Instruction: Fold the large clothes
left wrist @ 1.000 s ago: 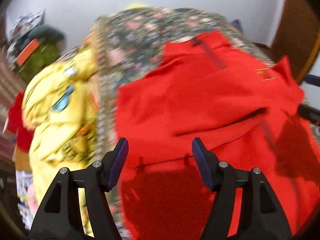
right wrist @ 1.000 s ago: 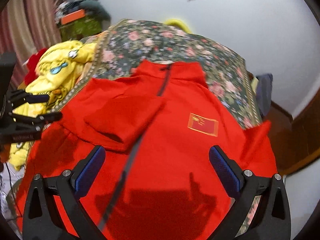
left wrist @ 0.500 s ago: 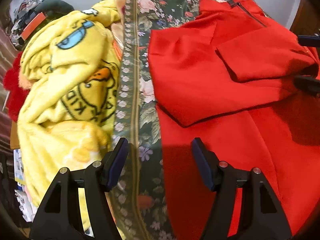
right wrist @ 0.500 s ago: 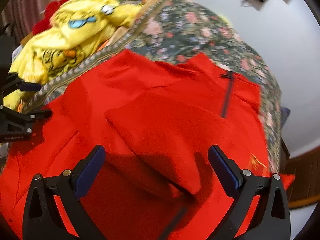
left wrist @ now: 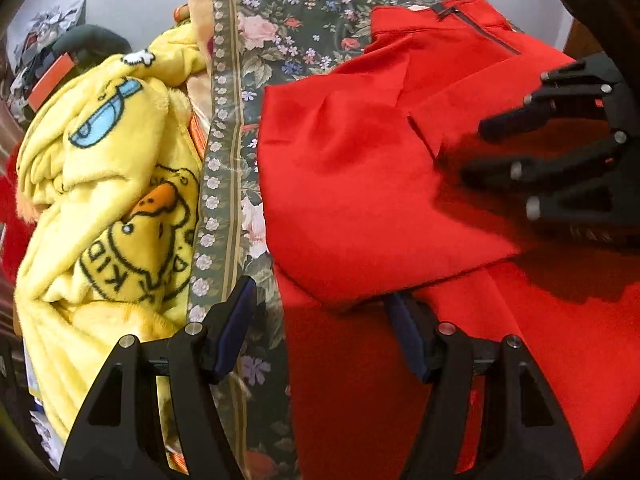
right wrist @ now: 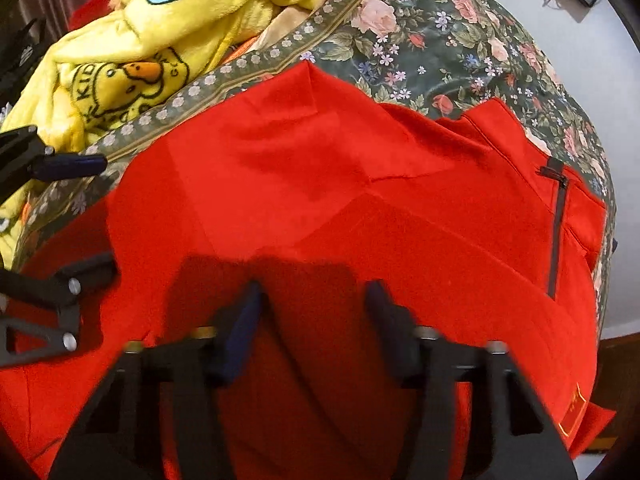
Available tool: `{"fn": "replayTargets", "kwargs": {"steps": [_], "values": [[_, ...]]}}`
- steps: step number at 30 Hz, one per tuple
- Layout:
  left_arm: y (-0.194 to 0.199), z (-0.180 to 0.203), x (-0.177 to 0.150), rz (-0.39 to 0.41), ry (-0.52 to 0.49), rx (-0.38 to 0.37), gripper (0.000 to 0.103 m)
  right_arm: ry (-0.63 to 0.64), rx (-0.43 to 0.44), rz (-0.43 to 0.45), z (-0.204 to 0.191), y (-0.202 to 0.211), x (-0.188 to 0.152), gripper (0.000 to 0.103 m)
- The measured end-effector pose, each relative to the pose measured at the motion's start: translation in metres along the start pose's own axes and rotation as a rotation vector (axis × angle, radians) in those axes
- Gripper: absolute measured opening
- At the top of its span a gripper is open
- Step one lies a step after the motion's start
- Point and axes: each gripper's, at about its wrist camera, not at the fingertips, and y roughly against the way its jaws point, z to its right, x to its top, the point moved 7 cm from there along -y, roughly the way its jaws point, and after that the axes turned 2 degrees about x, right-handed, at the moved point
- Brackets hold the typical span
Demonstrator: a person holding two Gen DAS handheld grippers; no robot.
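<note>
A red zip jacket [left wrist: 360,168] lies spread on a floral bedspread [left wrist: 304,12], one sleeve folded across its chest; it also fills the right wrist view [right wrist: 328,184]. My left gripper [left wrist: 324,324] is open and low at the jacket's left edge, one finger over the bedspread, the other tucked at the folded sleeve's edge. My right gripper [right wrist: 312,312] is open, close over the red fabric; it shows in the left wrist view [left wrist: 560,152] at the right. The left gripper shows in the right wrist view [right wrist: 60,220] at the left.
A yellow duck-print fleece blanket [left wrist: 108,200] is heaped at the bed's left side, also in the right wrist view [right wrist: 140,40]. A white wall [right wrist: 580,52] lies beyond the bed. Cluttered shelves [left wrist: 48,60] stand at the far left.
Both grippers dropped closer to the jacket. The right gripper's fingers narrowed and moved left over the folded sleeve; the left gripper shifted to the jacket's left edge.
</note>
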Motion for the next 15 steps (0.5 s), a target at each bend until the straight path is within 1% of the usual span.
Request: {"fn": "replayTargets", "kwargs": {"steps": [1,2,3,4,6,9,10,12,14,15], "values": [[-0.004,-0.002,0.002,-0.006,0.023,0.000,0.063,-0.015,-0.008,0.010,0.002,0.002,0.002,0.012],[-0.007,-0.004,0.004,-0.005,0.039,0.004,0.057,-0.041,-0.024,0.035,0.009,0.008,0.004,0.009],[-0.010,-0.005,0.004,-0.010,0.046,0.012,0.039,-0.068,-0.033,0.068,0.016,0.016,0.006,0.009],[-0.015,-0.005,0.005,-0.019,0.049,0.027,0.028,-0.103,-0.035,0.110,0.026,0.028,0.008,0.009],[-0.016,-0.007,0.005,-0.005,0.061,0.054,0.021,-0.162,-0.035,0.173,0.046,0.053,0.005,0.007],[-0.012,-0.009,0.006,0.011,0.075,0.064,0.018,-0.245,-0.052,0.269,0.083,0.090,-0.005,0.007],[-0.010,-0.010,0.006,0.009,0.081,0.067,0.017,-0.293,-0.049,0.297,0.100,0.104,-0.013,0.007],[-0.008,-0.011,0.005,0.003,0.096,0.065,0.016,-0.363,-0.059,0.330,0.129,0.127,-0.031,0.007],[-0.008,-0.012,0.005,-0.009,0.113,0.062,0.015,-0.409,-0.080,0.350,0.152,0.140,-0.042,0.007],[-0.009,-0.013,0.004,-0.014,0.119,0.065,0.014,-0.441,-0.089,0.360,0.166,0.152,-0.053,0.007]]}}
